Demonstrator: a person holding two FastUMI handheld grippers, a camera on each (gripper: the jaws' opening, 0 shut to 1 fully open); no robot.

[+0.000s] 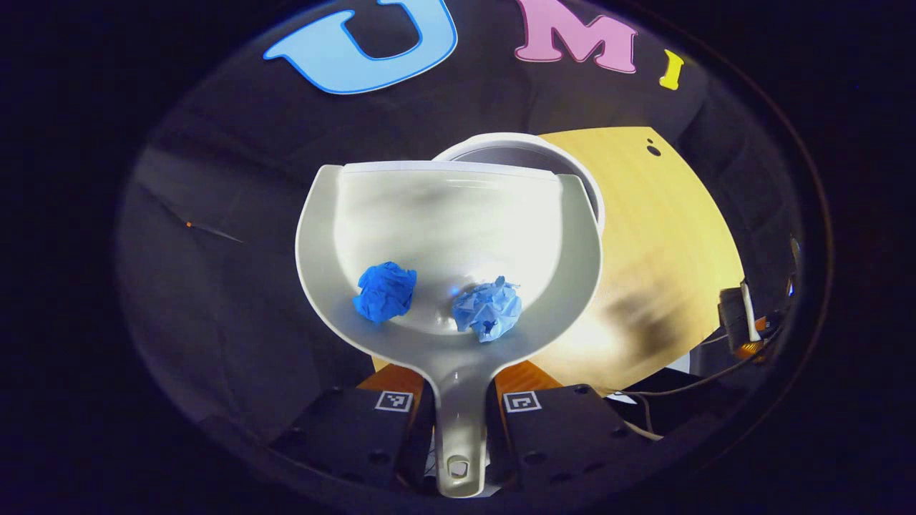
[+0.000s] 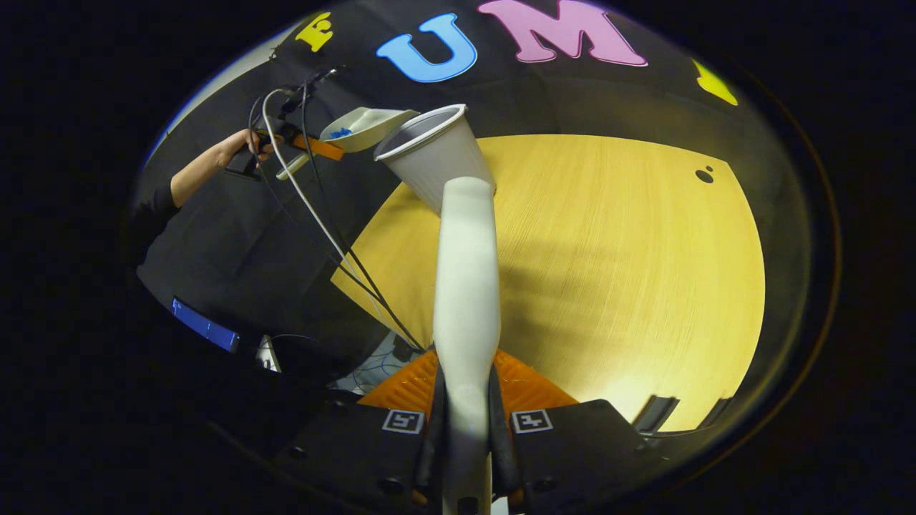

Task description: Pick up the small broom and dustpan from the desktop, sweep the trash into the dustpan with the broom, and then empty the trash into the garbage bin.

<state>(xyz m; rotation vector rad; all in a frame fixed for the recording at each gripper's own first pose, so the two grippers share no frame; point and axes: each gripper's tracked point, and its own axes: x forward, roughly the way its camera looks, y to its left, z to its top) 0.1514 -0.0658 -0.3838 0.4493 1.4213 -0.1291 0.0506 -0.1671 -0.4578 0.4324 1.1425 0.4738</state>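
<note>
Clamping the dustpan [image 1: 458,243] by its handle, the left gripper [image 1: 458,411] has both fingers pressed against the handle's sides, with the pan held out level ahead of it. Two crumpled blue paper balls [image 1: 385,291] [image 1: 488,309] lie apart in the pan's hollow, close to the handle end. Just past the pan's far lip sits the rim of the white garbage bin [image 1: 572,161], standing at the edge of the wooden desktop [image 1: 658,243].

In the right gripper view, the right gripper [image 2: 465,422] is closed tight on the white broom handle [image 2: 466,286], which runs straight forward over the desktop [image 2: 630,257]. The broom's head is hidden, perhaps behind the handle. Farther off, a hand [image 2: 240,146] holds the left gripper [image 2: 315,148] with the dustpan [image 2: 365,125] raised beside the bin's [image 2: 433,154] rim.
</note>
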